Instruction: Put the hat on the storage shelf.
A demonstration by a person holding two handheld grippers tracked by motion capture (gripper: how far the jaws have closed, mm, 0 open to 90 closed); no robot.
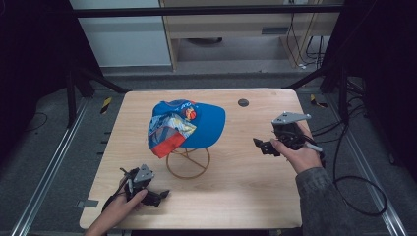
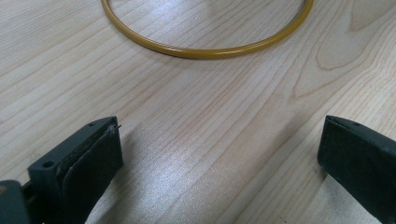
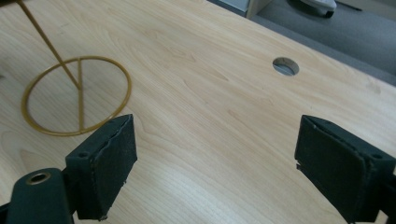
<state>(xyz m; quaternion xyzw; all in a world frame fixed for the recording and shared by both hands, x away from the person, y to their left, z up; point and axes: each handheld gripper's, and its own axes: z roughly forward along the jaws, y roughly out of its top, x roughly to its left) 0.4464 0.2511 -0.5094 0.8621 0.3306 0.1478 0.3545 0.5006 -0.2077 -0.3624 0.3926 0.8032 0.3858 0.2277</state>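
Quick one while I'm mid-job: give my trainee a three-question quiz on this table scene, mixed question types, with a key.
1. True or false: the blue cap lies flat on the table.
2. Multiple choice: the left tongs are A) shut on the cap, B) open over bare wood, C) shut on the ring base.
3. Fill in: the cap sits on a gold wire ____.

Key: 1 false, it sits raised on the stand. 2 B. 3 stand. The right tongs are likewise open and hold nothing.
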